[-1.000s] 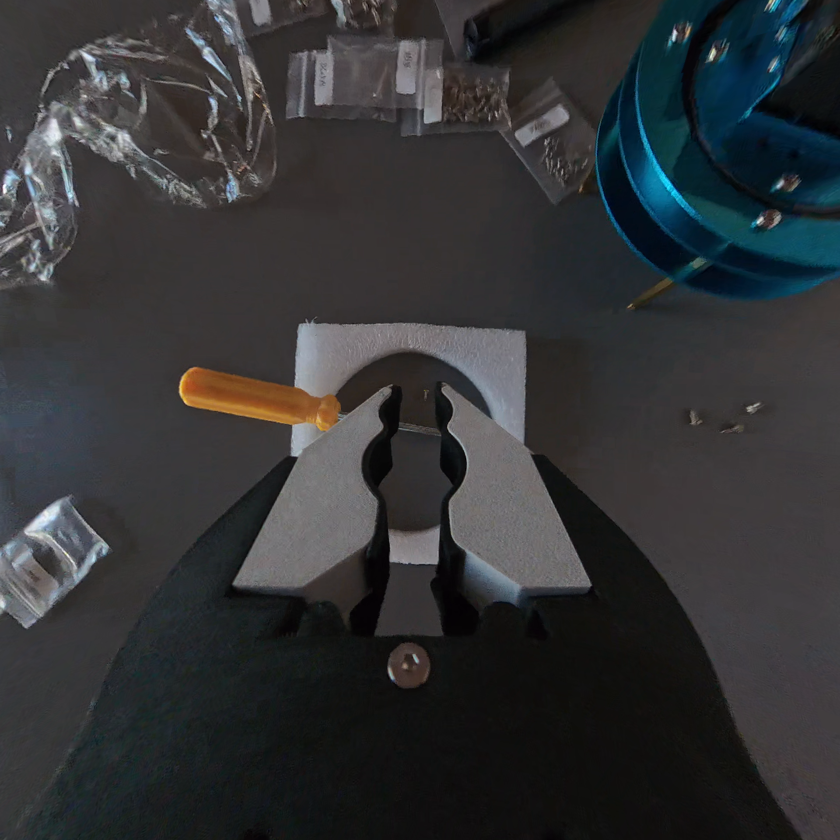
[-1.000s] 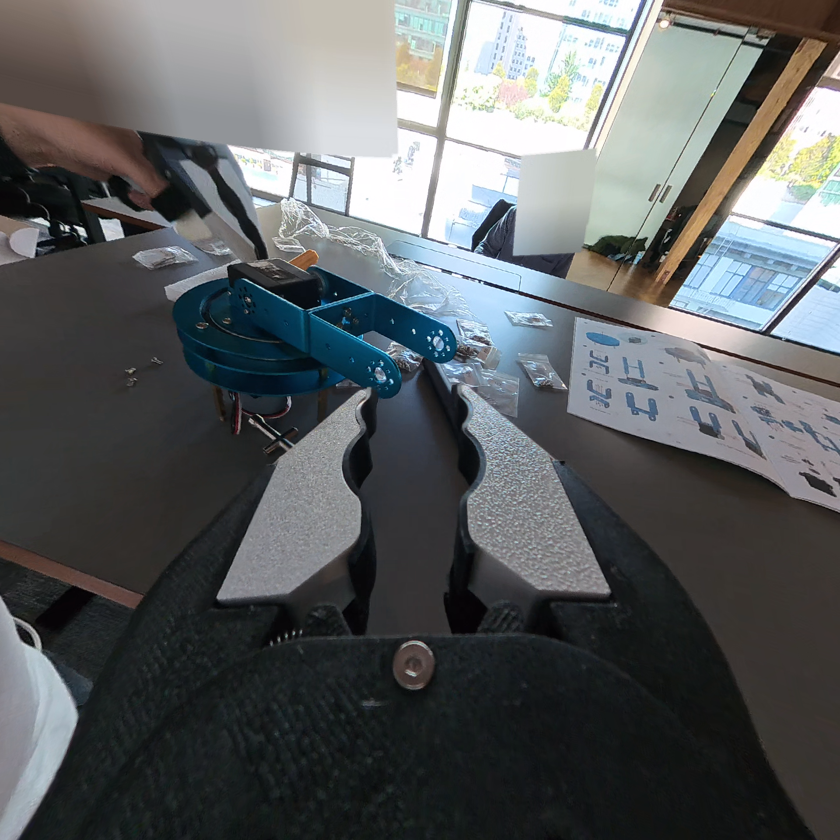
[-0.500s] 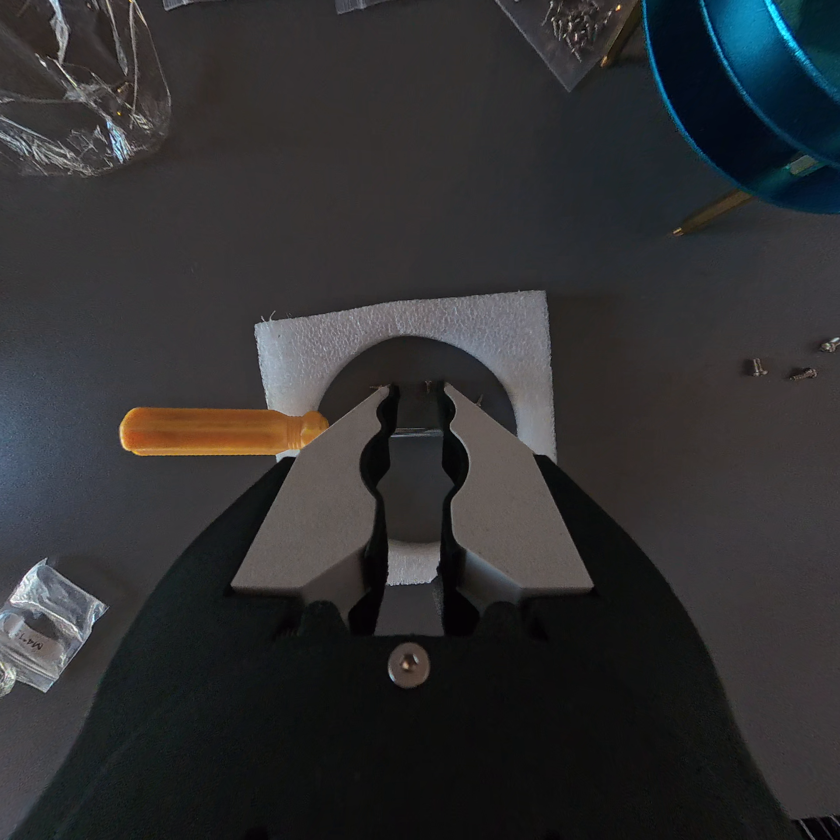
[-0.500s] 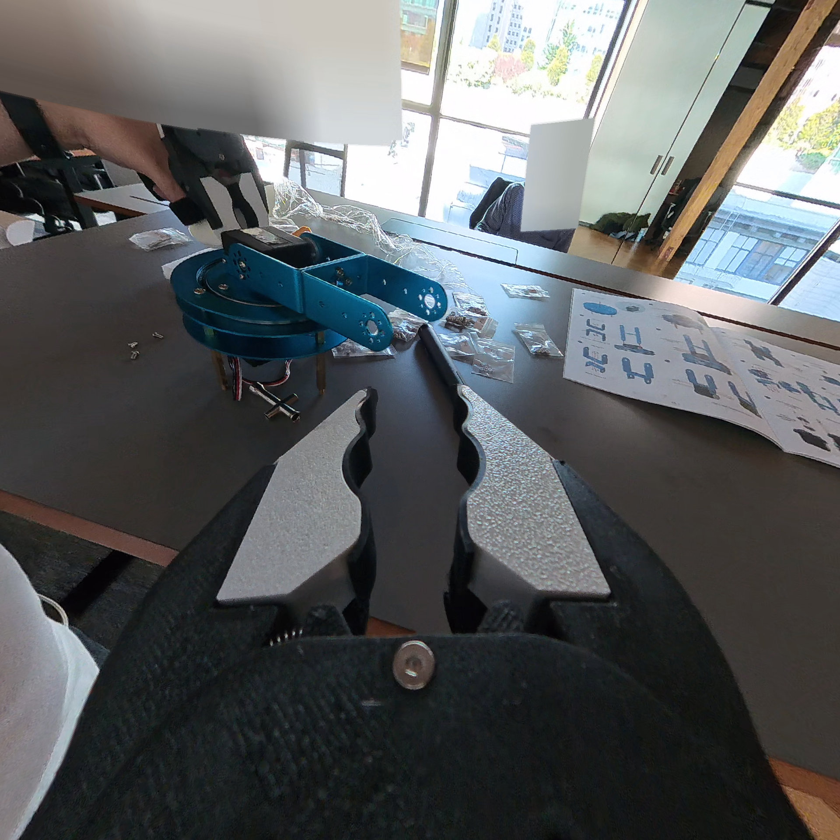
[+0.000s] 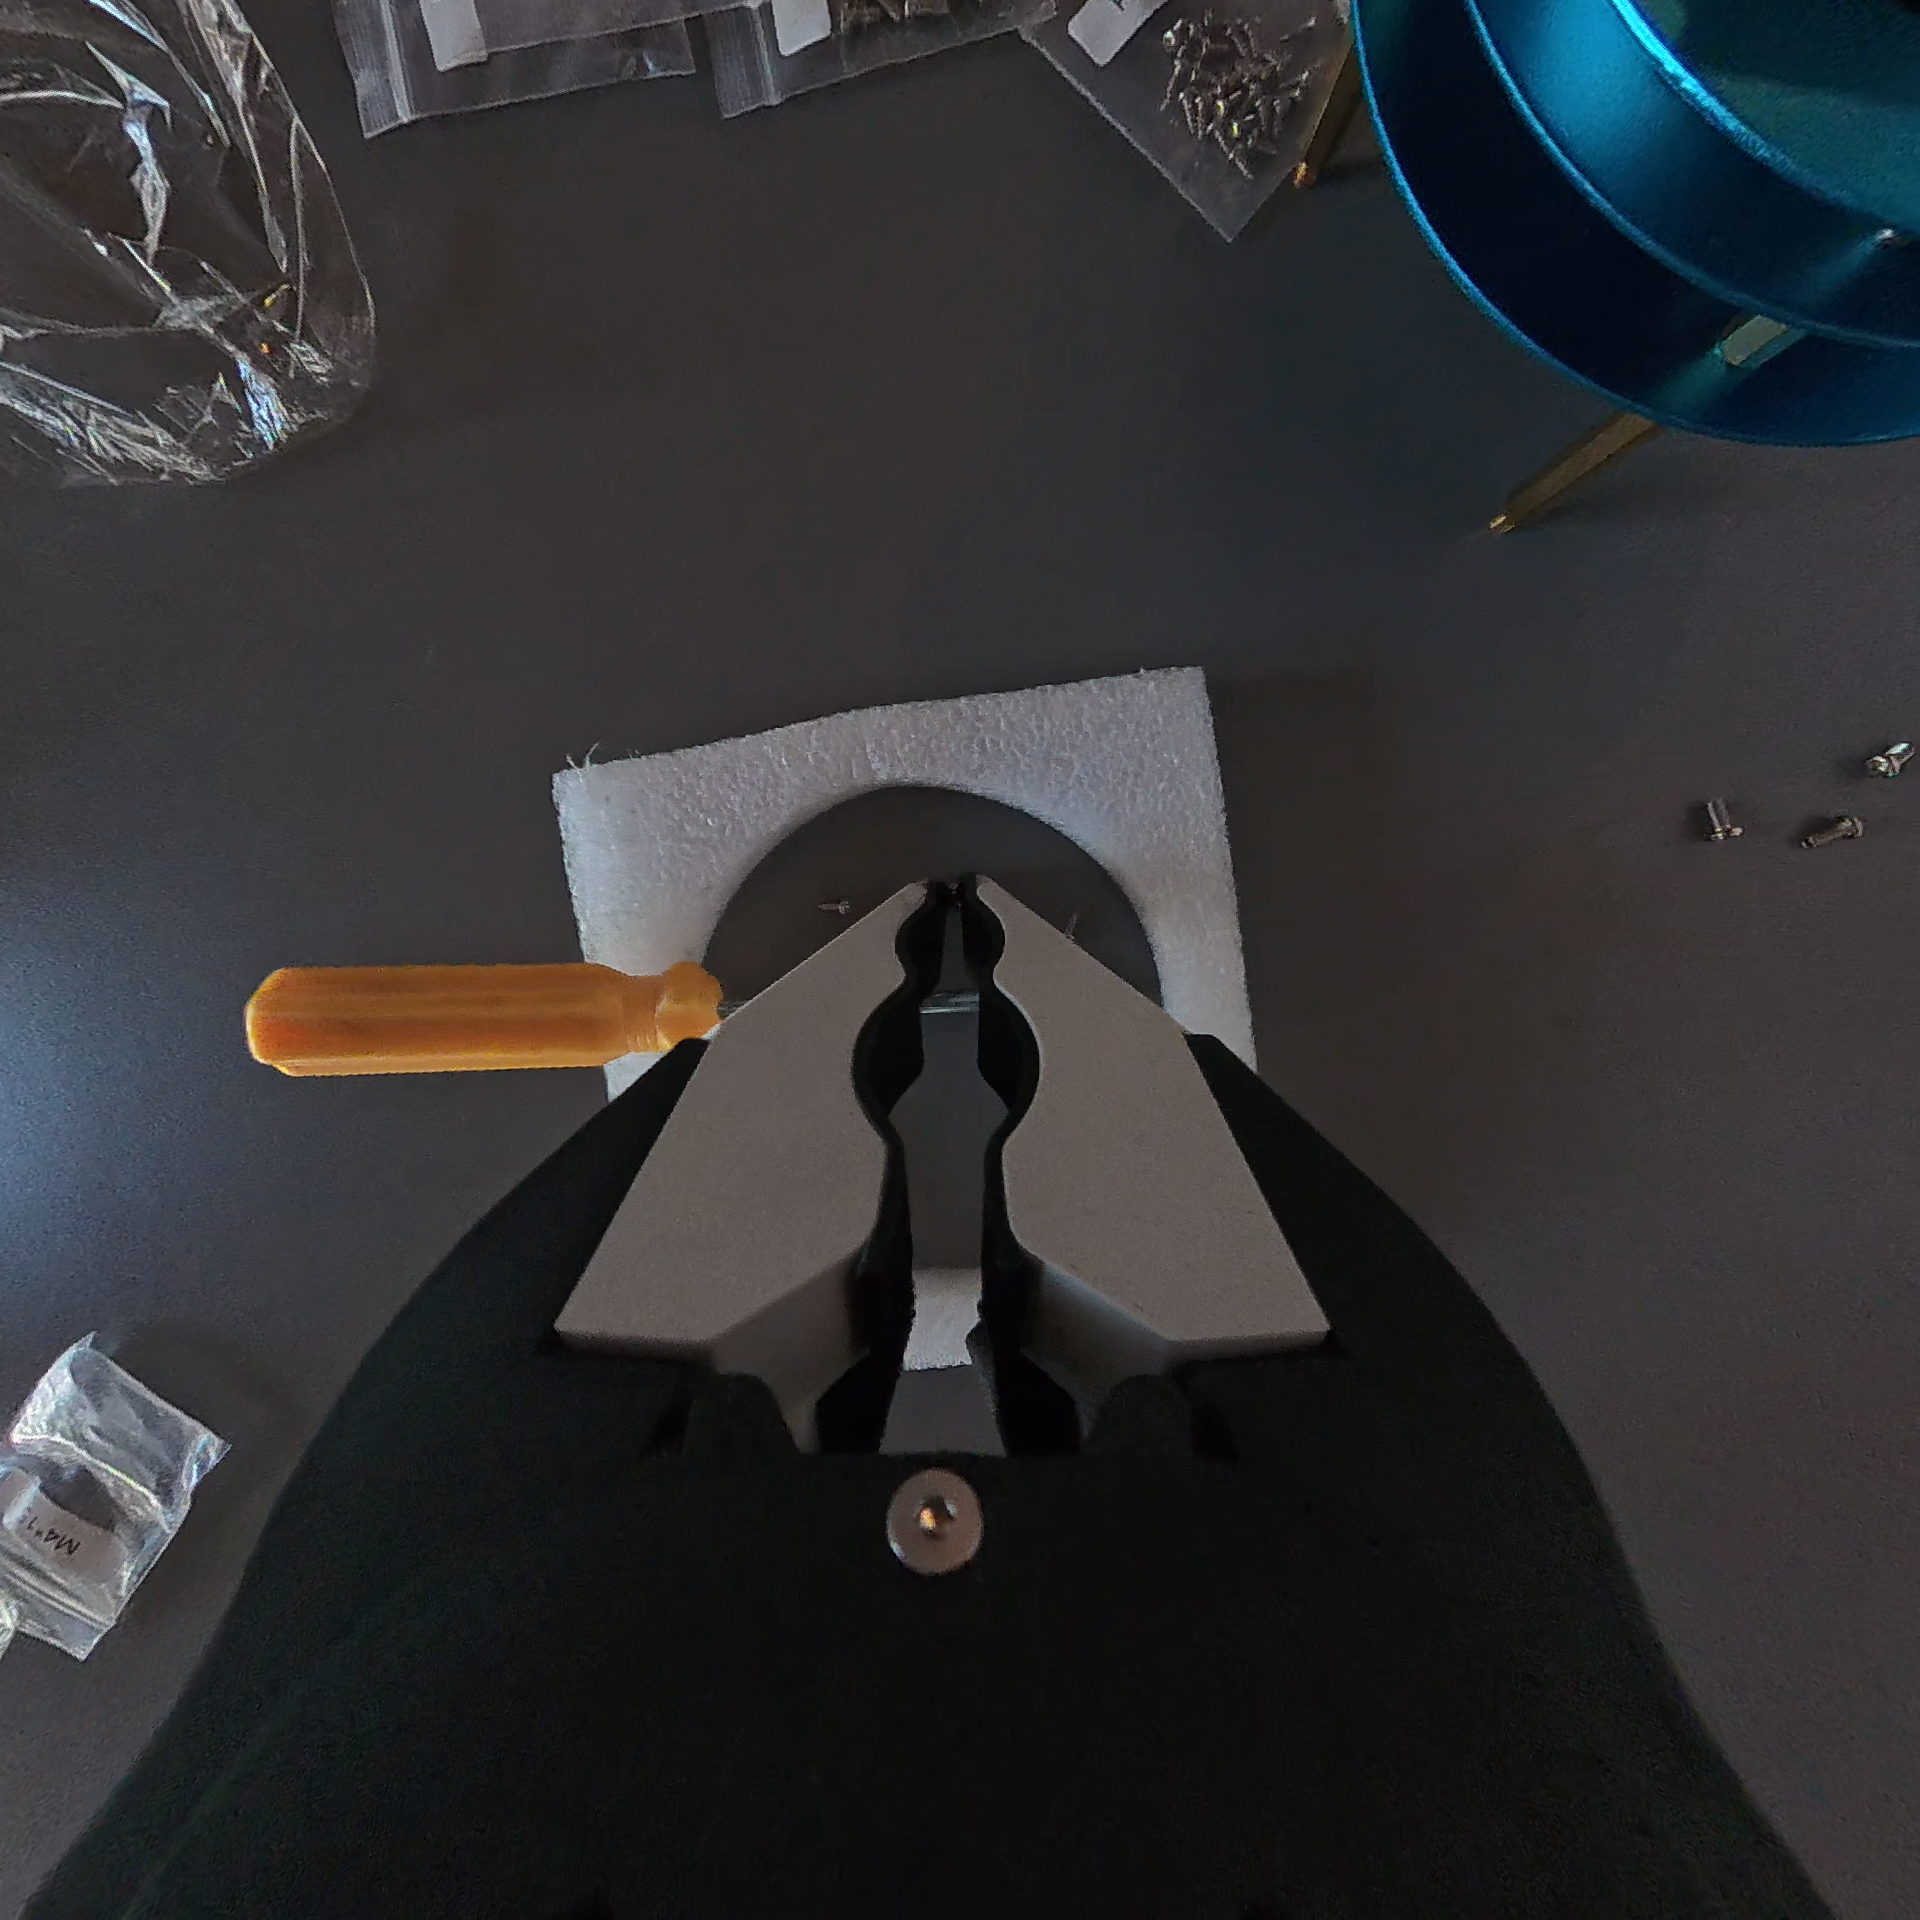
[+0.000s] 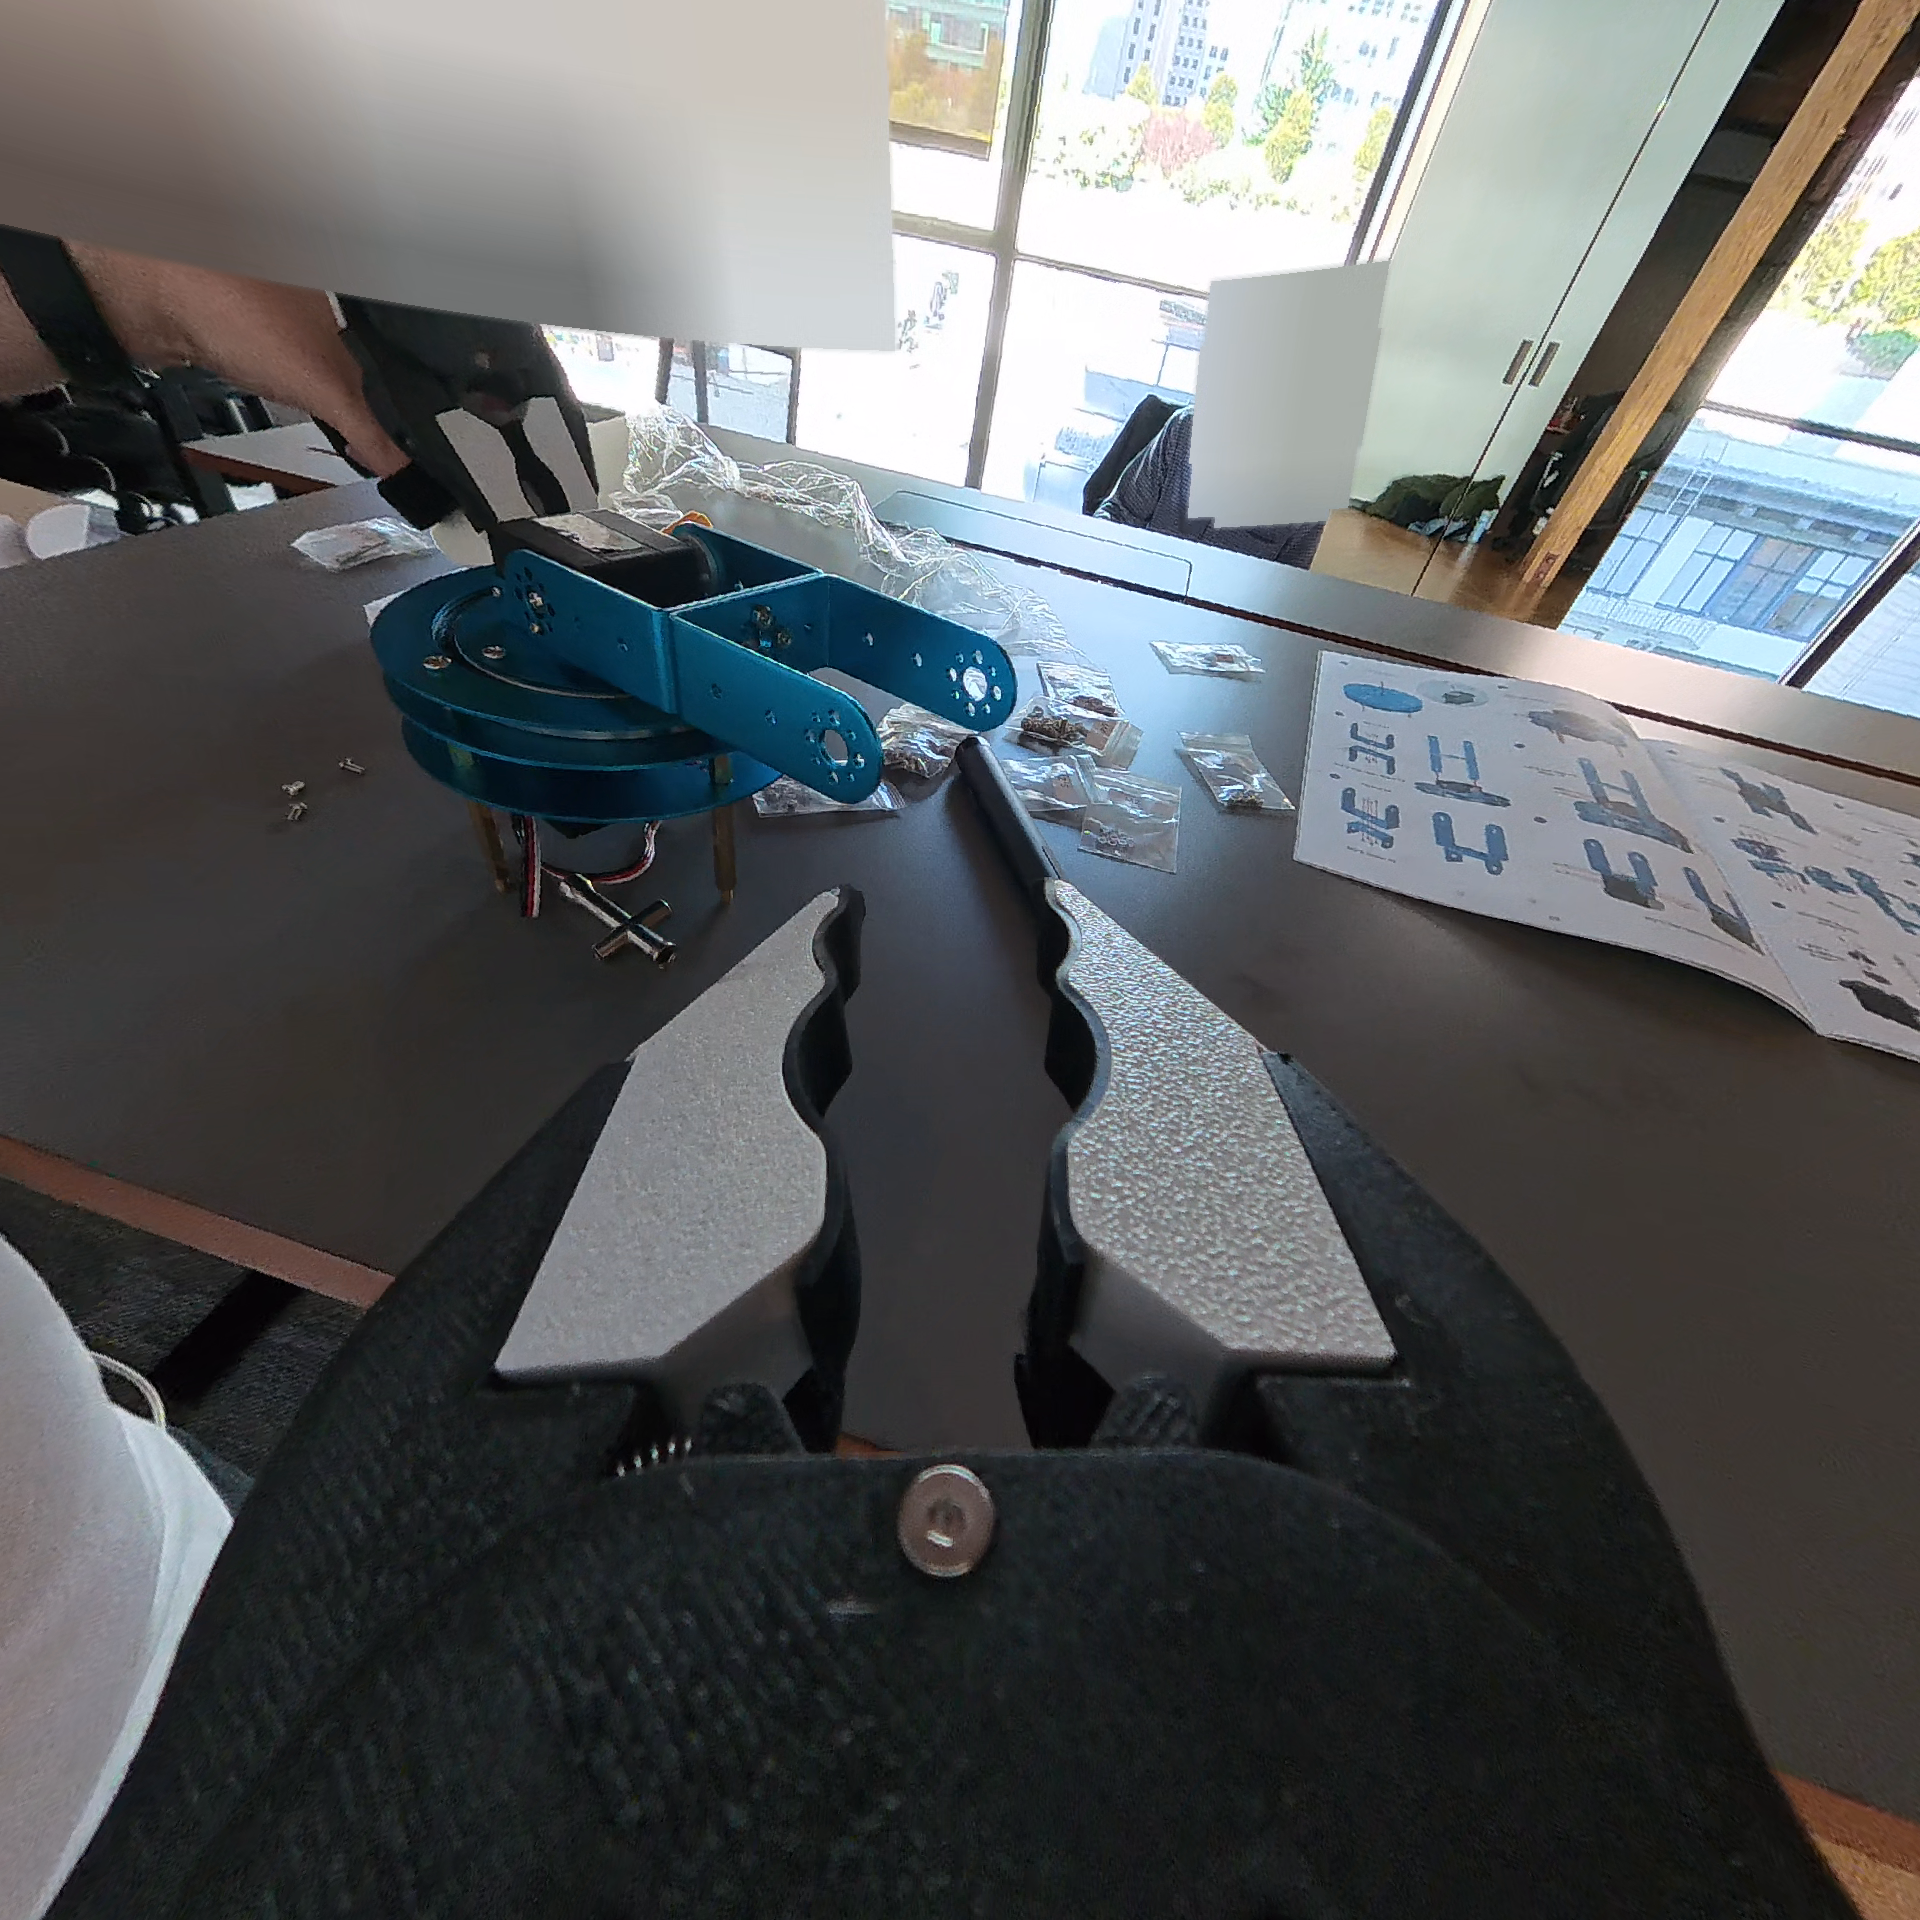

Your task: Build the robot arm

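My left gripper (image 5: 948, 889) points straight down over a white foam square (image 5: 1039, 738) with a round cut-out. Its tips are pinched together on a tiny screw (image 5: 950, 886) inside the cut-out. An orange-handled screwdriver (image 5: 468, 1018) lies across the foam, its shaft passing under my fingers. Other tiny screws (image 5: 834, 907) lie in the cut-out. My right gripper (image 6: 951, 904) is open and empty, low over the dark table (image 6: 260, 935), its right fingertip near a black rod (image 6: 1003, 816). The left gripper (image 6: 509, 457) shows behind a blue metal turntable with bracket arm (image 6: 623, 707).
The blue turntable (image 5: 1662, 208) stands at upper right on brass legs. Three loose screws (image 5: 1808, 821) lie right of the foam. Bags of screws (image 5: 1216, 83), crumpled clear plastic (image 5: 156, 260), a small bag (image 5: 83, 1496), a cross wrench (image 6: 629, 925) and an instruction sheet (image 6: 1610, 831) lie around.
My left gripper has come down over the foam cut-out and closed its tips from a narrow gap to a pinch. My right gripper has drawn back from the blue turntable and stays open.
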Available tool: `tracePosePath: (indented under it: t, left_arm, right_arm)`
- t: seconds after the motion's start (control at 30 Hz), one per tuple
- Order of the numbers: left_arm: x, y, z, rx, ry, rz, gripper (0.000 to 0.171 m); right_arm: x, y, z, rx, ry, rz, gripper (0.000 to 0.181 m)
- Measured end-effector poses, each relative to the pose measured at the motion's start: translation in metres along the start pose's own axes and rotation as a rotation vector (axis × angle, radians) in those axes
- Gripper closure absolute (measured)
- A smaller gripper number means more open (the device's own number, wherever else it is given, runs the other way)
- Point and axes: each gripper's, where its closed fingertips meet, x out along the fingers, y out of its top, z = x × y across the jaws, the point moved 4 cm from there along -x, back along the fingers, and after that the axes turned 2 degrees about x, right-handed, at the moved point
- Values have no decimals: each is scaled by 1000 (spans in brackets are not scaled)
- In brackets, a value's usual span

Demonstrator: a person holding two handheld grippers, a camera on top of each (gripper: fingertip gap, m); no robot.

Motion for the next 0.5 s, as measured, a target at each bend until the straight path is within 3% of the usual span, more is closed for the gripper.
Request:
tracePosePath:
  t: [0.13,0.3,0.5]
  left_arm:
    - [-3,-2,-1,-15,28,50,171]
    - [-26,2,2,-71,45,202,171]
    - [-61,18,31,-145,-24,411,171]
  right_arm:
    - [3,2,-1,-3,4,4,149]
    - [7,7,-4,-13,13,7,149]
    - [14,24,-11,-63,30,20,150]
